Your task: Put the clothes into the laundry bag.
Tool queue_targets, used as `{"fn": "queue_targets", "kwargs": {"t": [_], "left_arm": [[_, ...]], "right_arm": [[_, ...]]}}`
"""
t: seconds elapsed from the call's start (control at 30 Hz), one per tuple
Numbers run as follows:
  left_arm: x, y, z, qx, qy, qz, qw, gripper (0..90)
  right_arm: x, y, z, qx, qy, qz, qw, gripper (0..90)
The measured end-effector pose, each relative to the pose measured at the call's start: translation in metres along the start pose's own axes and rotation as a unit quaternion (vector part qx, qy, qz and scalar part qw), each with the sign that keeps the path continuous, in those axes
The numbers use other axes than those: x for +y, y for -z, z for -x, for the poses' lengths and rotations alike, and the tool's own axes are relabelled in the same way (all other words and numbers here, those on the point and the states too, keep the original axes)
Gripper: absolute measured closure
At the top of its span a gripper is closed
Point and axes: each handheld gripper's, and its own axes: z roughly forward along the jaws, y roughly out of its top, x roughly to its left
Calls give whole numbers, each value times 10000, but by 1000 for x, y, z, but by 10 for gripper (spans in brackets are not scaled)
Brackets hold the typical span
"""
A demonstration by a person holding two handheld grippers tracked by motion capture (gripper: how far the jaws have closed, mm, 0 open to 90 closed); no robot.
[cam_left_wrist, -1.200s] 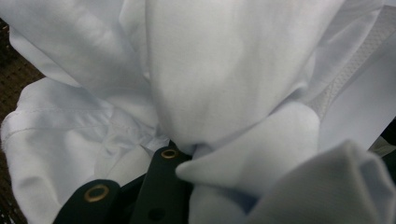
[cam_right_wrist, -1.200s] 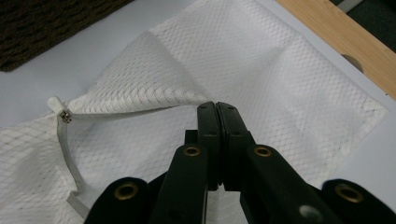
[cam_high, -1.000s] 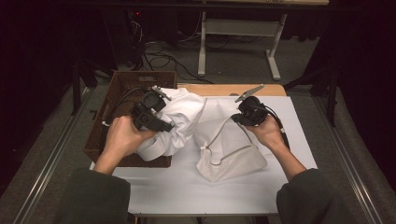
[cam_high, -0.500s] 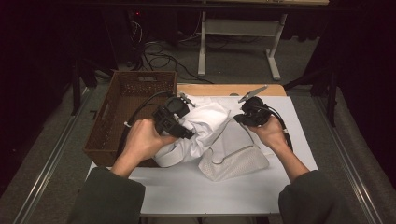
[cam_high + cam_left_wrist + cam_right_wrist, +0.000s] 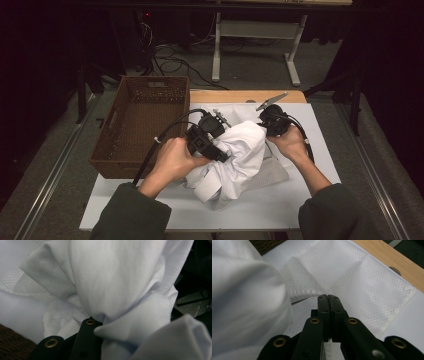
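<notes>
On the white board, near edge: white garment (image 5: 235,160) bunched, long axis running near-left to far-right | left gripper (image 5: 220,152) jaws clamped on its folds | right gripper (image 5: 264,124) jaws pressed together on mesh bag (image 5: 352,277) edge | wicker basket (image 5: 115,150) far left.

- The basket (image 5: 142,125) sits at the frame's left, on the table's (image 5: 310,200) left edge.
- The bunched cloth (image 5: 235,160) lies centre frame, between left gripper (image 5: 207,142) and right gripper (image 5: 270,122).
</notes>
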Motion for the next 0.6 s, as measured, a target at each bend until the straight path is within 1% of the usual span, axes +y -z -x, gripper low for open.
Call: {"fn": "queue_targets", "kwargs": {"t": [0.07,0.13,0.2,0.3,0.33,0.37,0.43,0.6], "left_arm": [[0,-9,0,21,17,-48,10000,742],[-1,-21,0,84,2,-142,9999,741],[-3,-31,0,80,23,-191,9998,740],[-4,-44,-1,102,69,-248,9996,739],[-5,-50,-2,116,118,-275,9995,738],[-6,-53,-2,167,120,-300,9993,737],[-8,-62,-2,294,134,-375,9988,736],[-10,-82,-2,430,162,-507,9977,735]], "right_arm": [[-1,0,1,15,4,-4,10000,900],[-3,-1,1,28,-7,-4,10000,900],[-4,-2,1,41,2,-6,10000,900],[-4,-3,-1,56,-24,-26,10000,900],[-4,-3,-2,74,-52,-41,10000,900],[-4,-3,-2,71,38,-51,10000,900],[-3,-4,-4,83,82,-35,9999,900],[-1,-4,-11,112,162,5,9998,900]]}}
